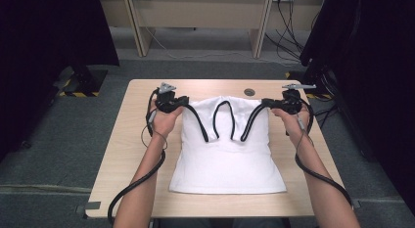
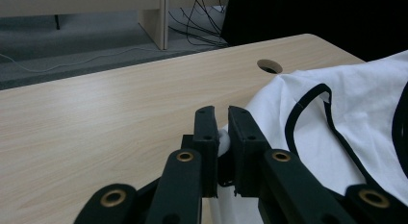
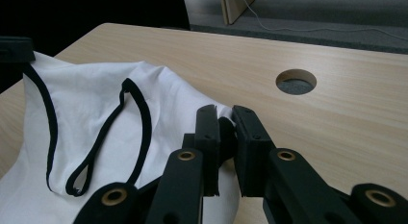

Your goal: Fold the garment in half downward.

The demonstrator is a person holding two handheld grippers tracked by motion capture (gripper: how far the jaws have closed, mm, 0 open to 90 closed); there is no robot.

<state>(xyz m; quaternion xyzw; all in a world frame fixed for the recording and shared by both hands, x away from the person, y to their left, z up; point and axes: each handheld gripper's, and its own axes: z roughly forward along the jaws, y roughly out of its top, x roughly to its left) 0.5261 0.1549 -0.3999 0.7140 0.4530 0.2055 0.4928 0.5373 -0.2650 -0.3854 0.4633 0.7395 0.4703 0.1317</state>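
Wooden table: both hands level, fingers pinching white top corners.

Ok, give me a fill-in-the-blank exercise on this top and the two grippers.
1. The white top lying on the table has trim coloured ____.
2. The left gripper is shut on the ____ of the top.
3. The right gripper is likewise ____ on the fabric, at the other far corner.
4. Beyond the top, the tabletop has a round ____.

Missing words: black; fabric; shut; hole
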